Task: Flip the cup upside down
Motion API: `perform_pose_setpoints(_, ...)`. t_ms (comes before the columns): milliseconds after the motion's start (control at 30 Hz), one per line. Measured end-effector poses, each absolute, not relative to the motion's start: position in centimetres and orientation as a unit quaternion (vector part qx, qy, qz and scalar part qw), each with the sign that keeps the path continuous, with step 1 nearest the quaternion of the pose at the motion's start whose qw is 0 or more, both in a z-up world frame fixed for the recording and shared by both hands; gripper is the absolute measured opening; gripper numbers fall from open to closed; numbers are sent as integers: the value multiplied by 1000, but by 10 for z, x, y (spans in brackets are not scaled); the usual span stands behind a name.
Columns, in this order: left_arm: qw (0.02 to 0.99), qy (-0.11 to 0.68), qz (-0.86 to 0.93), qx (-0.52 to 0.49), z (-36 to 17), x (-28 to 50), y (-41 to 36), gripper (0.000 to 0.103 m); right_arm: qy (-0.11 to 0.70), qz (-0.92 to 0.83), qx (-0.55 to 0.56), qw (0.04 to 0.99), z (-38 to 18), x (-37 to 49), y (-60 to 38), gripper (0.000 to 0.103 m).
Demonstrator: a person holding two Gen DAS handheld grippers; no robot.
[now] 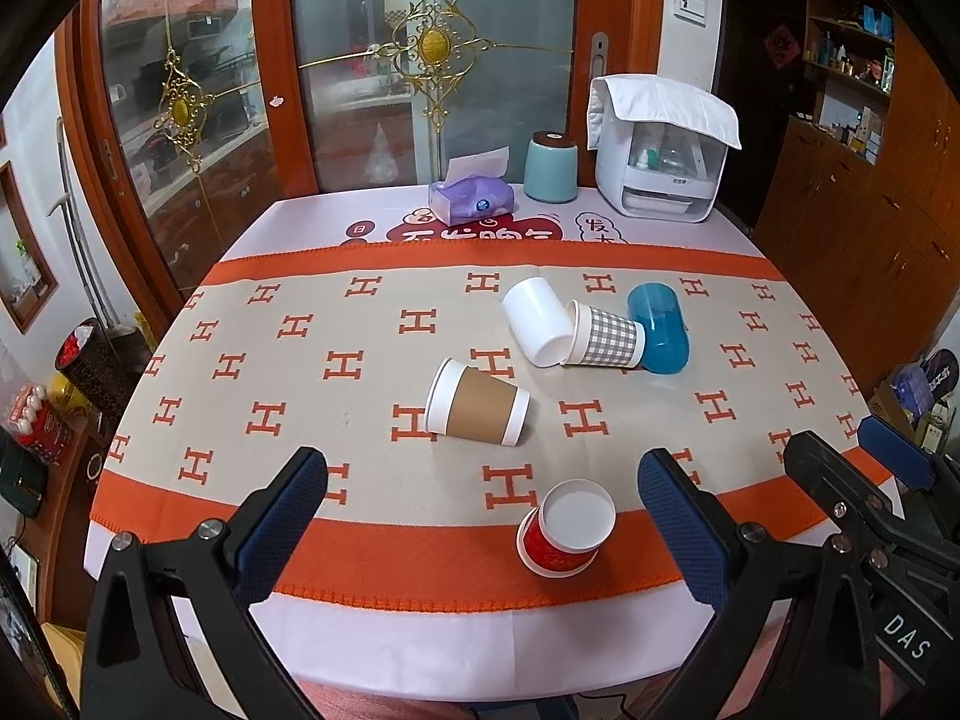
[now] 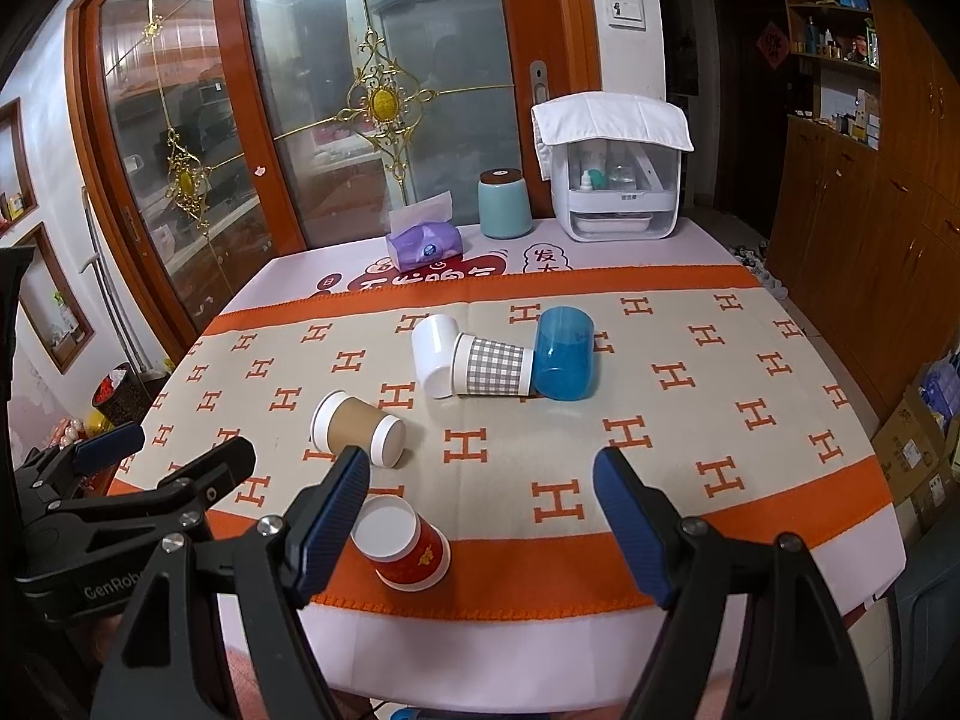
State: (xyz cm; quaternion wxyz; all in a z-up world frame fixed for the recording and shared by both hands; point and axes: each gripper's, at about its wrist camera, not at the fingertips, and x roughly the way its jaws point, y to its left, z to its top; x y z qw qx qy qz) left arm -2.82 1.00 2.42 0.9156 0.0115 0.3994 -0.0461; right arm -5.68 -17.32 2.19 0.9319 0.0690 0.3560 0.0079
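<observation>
A red paper cup (image 1: 564, 531) (image 2: 403, 546) stands upside down on the near orange band, its white base up. A brown-sleeved cup (image 1: 477, 402) (image 2: 359, 427) lies on its side mid-table. A white cup (image 1: 536, 321) (image 2: 435, 354), a checked cup (image 1: 606, 336) (image 2: 493, 366) and a blue plastic cup (image 1: 658, 327) (image 2: 564, 354) lie on their sides together farther back. My left gripper (image 1: 483, 480) is open above the near edge, the red cup between its fingers' lines. My right gripper (image 2: 482, 474) is open and empty; its left finger (image 2: 336, 510) is beside the red cup.
An orange and beige cloth (image 1: 312, 360) covers the table. At the back stand a purple tissue pack (image 1: 471, 195), a teal canister (image 1: 551, 168) and a white appliance (image 1: 660, 162) under a towel. A glass sliding door is behind; wooden cabinets are at the right.
</observation>
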Motion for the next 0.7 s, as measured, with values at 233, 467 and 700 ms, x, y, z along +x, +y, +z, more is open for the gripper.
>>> perform_pose_setpoints(233,915,400,-44,12,24,-29,12,102,356,8,69,932,22,-57,-173,77)
perform_pose_setpoints(467,915,401,-43,13,23,-29,11,102,358,9,69,931,21,-57,-173,77)
perform_pose_setpoints(700,913,405,-41,15,18,-28,11,102,361,12,69,930,15,-58,-169,77)
